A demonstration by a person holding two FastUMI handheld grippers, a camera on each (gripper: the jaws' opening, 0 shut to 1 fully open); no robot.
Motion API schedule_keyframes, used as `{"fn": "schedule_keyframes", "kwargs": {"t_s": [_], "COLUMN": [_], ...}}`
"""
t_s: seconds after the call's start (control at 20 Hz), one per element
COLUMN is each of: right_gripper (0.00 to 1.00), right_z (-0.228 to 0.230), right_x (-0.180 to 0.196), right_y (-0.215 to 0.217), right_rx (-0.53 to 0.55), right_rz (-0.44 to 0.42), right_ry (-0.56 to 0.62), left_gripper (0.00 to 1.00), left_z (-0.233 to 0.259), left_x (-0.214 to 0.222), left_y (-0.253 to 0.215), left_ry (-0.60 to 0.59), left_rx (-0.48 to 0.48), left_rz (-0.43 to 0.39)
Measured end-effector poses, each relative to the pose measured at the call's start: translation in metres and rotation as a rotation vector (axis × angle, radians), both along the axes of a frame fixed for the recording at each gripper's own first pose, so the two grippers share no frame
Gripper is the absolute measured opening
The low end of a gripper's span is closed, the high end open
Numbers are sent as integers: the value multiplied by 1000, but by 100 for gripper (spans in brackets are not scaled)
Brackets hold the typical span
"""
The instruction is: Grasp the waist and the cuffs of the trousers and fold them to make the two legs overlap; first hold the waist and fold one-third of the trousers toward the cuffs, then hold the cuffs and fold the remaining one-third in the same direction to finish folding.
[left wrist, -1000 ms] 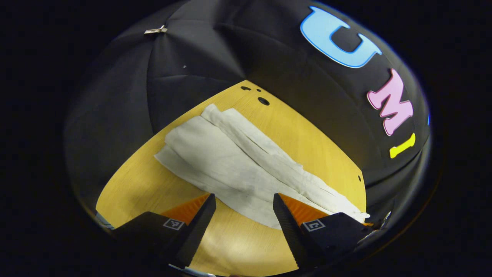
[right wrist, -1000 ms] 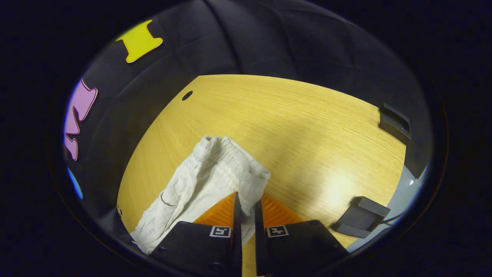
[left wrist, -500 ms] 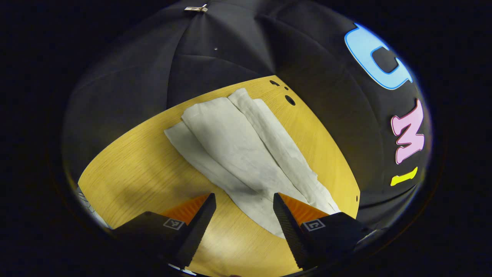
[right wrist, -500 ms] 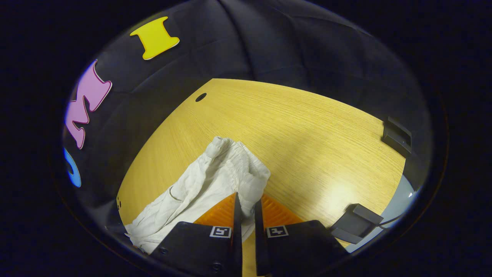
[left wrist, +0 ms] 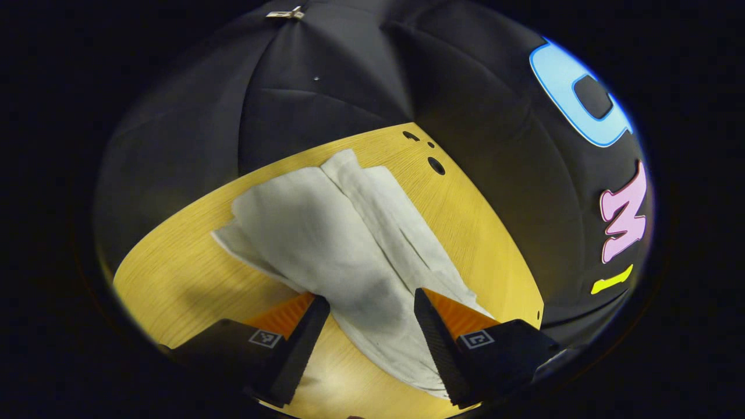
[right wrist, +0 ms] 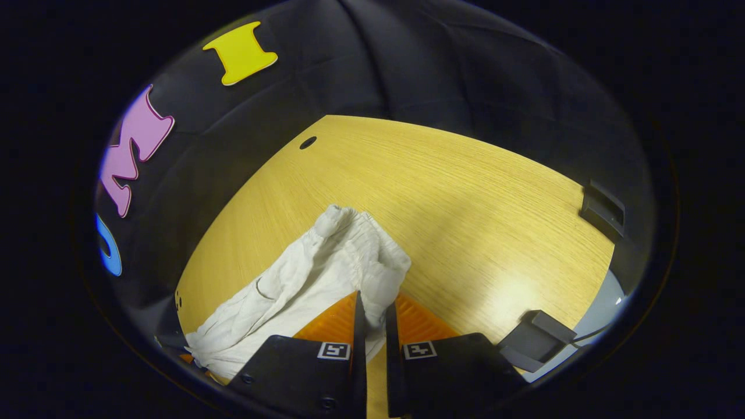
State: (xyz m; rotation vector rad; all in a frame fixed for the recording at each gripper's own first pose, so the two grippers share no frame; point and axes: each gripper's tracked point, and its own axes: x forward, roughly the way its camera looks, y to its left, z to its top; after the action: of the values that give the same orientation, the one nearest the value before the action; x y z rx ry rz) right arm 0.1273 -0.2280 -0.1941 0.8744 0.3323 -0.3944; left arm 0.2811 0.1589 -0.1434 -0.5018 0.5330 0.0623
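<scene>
With the right gripper (right wrist: 372, 326) pinching the white cotton trousers' (right wrist: 326, 273) waistband and the left gripper (left wrist: 368, 326) gaping wide over the legs, the cloth may bunch near the wooden desk's (right wrist: 465, 192) edge.

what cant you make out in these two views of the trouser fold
- Left gripper view: the near end of the trousers runs under the left gripper, its open jaws astride the cloth; contact unclear.
- Right gripper view: the trouser legs are cut off at the lower left edge; the right gripper hides the pinched waistband edge.

right gripper (right wrist: 372, 305) clamping trousers (right wrist: 314, 273) waist | on table (right wrist: 465, 192)
</scene>
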Motion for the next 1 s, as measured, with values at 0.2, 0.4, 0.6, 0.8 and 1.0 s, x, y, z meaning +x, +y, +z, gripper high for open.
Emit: {"fn": "schedule_keyframes", "kwargs": {"t_s": [0.2,0.4,0.6,0.8,1.0], "right_gripper": [18,18,18,18,18], "right_z": [-1,3,13,22,36], "right_x": [0,0,-5,-6,-12], "right_y": [0,1,-5,-10,-12], "right_rx": [-5,-5,-21,-94,-149], "right_rz": [11,14,-18,-17,1], "right_ry": [3,-28,-101,-140,-208], "left_gripper": [82,31,10,9,9], "left_z": [-1,-11,-15,-24,-32], "left_x": [25,30,7,-19,-50], "left_y": [-8,-7,-6,-8,-11], "left_ry": [-14,7,-6,-20,-16], "left_rx": [44,2,-133,-135,-149], "left_rz": [-21,-7,8,29,51]}}
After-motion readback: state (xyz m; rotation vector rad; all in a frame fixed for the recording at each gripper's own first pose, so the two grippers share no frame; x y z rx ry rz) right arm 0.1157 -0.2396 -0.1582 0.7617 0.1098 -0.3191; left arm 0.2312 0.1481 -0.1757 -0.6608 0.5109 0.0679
